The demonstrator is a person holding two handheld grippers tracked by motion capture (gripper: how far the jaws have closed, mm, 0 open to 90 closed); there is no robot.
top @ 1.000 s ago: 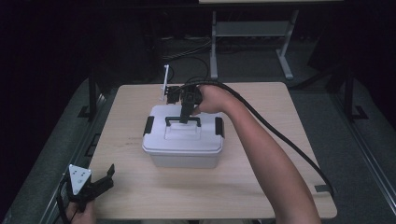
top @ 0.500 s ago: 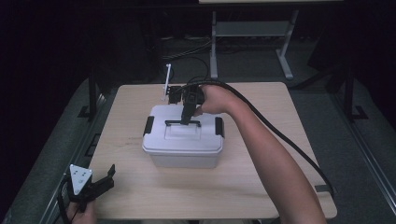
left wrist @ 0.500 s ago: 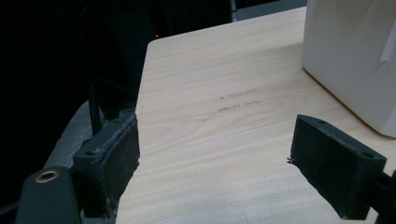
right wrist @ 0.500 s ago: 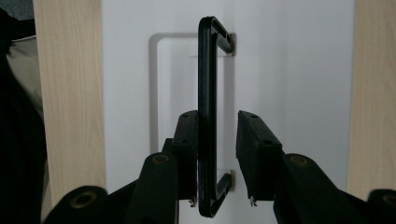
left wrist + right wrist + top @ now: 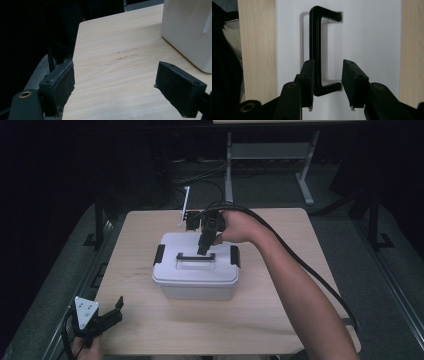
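Directly beneath the right gripper (image 5: pixel 329 83), its jaws parted and just been opening, the black handle (image 5: pixel 315 47) lay flat on the white box's lid (image 5: pixel 367 45), the bar beside one pad, seemingly let go after seating. Black side latches (image 5: pixel 159 254) flanked it. Far off, the left gripper (image 5: pixel 107 316) idled spread over bare table (image 5: pixel 107 65); nothing obstructed.

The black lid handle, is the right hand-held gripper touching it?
Cannot tell. In the right gripper view the handle lies between the right hand-held gripper's just-opening jaws, right beside one pad; any gap is hidden.
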